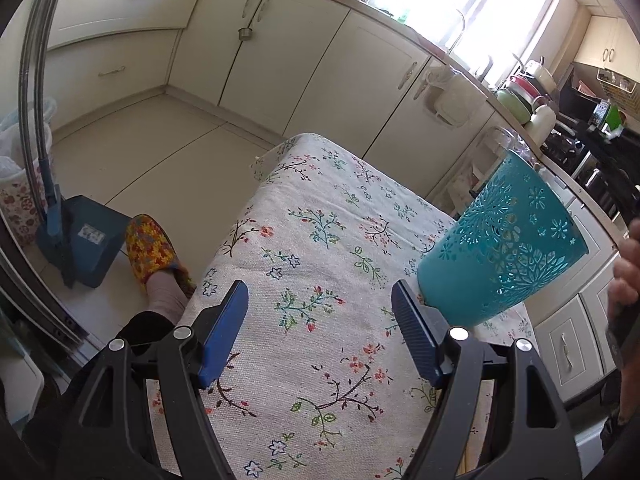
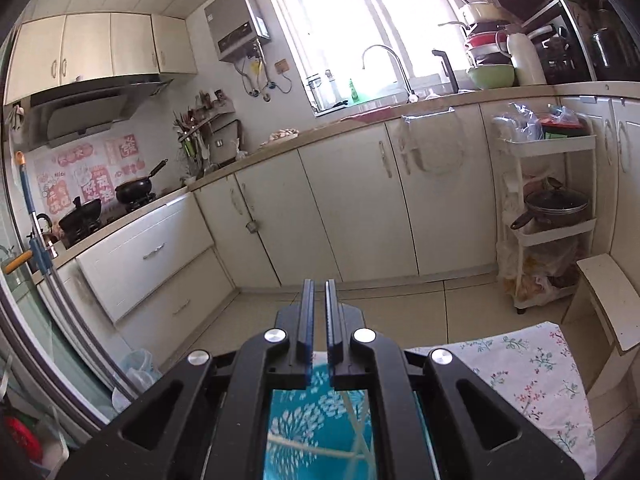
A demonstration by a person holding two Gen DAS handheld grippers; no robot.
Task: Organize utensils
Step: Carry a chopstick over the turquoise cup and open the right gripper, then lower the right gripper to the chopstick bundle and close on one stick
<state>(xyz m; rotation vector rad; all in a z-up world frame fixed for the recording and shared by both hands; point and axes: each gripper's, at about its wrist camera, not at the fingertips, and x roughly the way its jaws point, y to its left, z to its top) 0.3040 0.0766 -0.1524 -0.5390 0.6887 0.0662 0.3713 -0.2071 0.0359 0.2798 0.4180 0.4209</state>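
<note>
Here, on the white table cloth with little flowers, a tall teal plastic holder with tiny cut-out holes, standing on its small flat bottom with the wide open mouth up. Long way of it: up and down, though leaning to the right in the left wrist view, maybe only from the round lens; hard to tell. Left gripper spread wide, with nothing but cloth between the blue pads. Holder just off to the right of it, close behind the right-hand pad, touching or not hard to say. Right gripper pinched almost fully closed, nothing seen between the thin tips, pointing out over the pale tiled floor toward the cream cupboards. Same teal holder right under it, seen through the gripper's own body, with thin pale sticks inside, maybe. Probably nearer to the right gripper, straight below. For a hold from the left side, likely a small slide to the right first, to get the round wall between both pads, then a gentle squeeze across it, not along it
</note>
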